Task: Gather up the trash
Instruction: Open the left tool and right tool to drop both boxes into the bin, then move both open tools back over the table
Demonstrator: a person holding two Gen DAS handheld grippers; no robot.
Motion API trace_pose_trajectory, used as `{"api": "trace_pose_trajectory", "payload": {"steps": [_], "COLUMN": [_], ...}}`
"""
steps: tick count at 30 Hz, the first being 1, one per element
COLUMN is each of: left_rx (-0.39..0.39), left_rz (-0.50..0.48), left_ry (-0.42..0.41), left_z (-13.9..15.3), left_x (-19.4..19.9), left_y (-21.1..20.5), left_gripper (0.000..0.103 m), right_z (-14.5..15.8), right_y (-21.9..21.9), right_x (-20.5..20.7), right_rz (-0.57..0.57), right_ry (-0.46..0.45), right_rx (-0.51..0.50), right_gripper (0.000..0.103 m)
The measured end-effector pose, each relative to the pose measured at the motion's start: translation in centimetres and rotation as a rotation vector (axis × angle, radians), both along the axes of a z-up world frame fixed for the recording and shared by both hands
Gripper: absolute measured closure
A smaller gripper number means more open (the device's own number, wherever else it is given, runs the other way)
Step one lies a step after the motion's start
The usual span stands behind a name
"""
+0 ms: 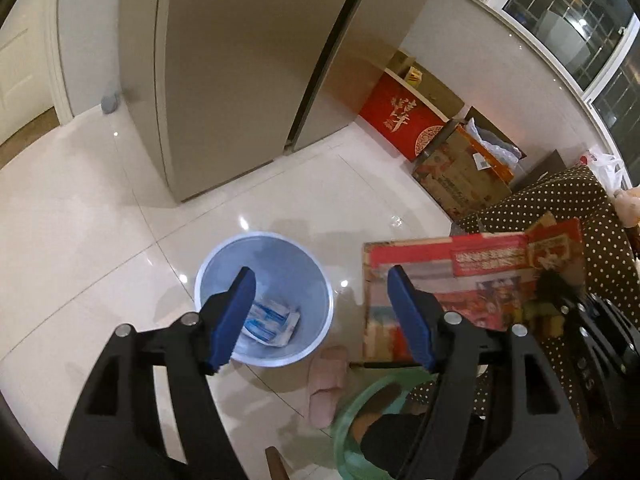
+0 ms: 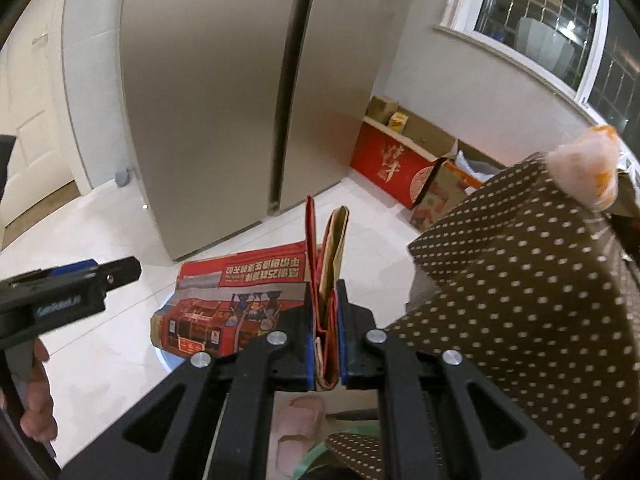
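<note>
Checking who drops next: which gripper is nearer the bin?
Left. The left gripper hangs open right above the bin; the right gripper, shut on the flattened box, is off to its side.

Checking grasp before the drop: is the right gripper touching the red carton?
Touching. The right wrist view shows the right gripper shut on the flattened red carton, both pads pressed against its folded edge with no gap.
</note>
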State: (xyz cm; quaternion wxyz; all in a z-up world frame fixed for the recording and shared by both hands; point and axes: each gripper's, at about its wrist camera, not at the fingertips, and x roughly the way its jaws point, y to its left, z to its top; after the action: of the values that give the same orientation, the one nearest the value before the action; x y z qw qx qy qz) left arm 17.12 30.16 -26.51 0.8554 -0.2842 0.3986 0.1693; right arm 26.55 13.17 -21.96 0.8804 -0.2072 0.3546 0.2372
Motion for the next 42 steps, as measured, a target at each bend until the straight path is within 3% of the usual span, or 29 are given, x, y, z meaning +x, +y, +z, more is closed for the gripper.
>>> {"api": "trace_pose_trajectory", "payload": {"steps": [5, 8, 9, 10, 14, 18, 22, 28, 38, 42], "left_rx": [-0.002, 0.052, 0.066, 0.077, 0.058, 0.071, 0.122, 0.153, 0.228, 0.265], "left_rz": [0.051, 0.104, 0.119, 0.135, 0.138, 0.081, -0.033, -0.174, -0.505, -0.611], "left_ry": [0.001, -0.007, -0.009, -0.007, -0.008, -0.050, -0.094, -0.189, -0.328, -0.292], "left_z": [0.5, 1.7, 1.9, 2.2, 2.6, 4.1, 6.3, 10.3, 16.6, 17.3], "left_x": [-1.4, -1.6, -1.8, -2.0, -2.7, -2.8, -1.9, -1.2, 1.3, 3.5], "left_y": [0.4, 0.4, 0.6, 0.7, 0.8, -1.1, -4.1, -8.8, -22.6, -28.3], "left_gripper": [0.035, 0.035, 0.035, 0.035, 0.035, 0.035, 0.035, 0.035, 0.035, 0.035], "right_z": [-0.3, -0.1, -0.1, -0.1, -0.3, 0.9, 2.7, 7.5, 14.3, 14.8], "right_y": [1.7, 3.1, 3.7, 3.9, 4.5, 2.8, -1.2, -7.5, -21.2, -27.5], "right_x": [0.2, 0.7, 1.1, 1.4, 1.1, -0.7, -1.1, -3.4, -6.7, -6.6], "right_rz": [0.027, 0.066, 0.070, 0.059, 0.058, 0.055, -0.038, -0.126, -0.331, -0.413], "right_ry": [0.016, 0.056, 0.083, 0.089, 0.113, 0.017, 0.039, -0.073, -0.227, -0.223], "right_rx": [0.022, 0.101, 0.143, 0.156, 0.169, 0.120, 0.197, 0.256, 0.316, 0.335], "right_gripper": [0.092, 0.061, 0.037, 0.032, 0.032, 0.032, 0.031, 0.031, 0.031, 0.031]}}
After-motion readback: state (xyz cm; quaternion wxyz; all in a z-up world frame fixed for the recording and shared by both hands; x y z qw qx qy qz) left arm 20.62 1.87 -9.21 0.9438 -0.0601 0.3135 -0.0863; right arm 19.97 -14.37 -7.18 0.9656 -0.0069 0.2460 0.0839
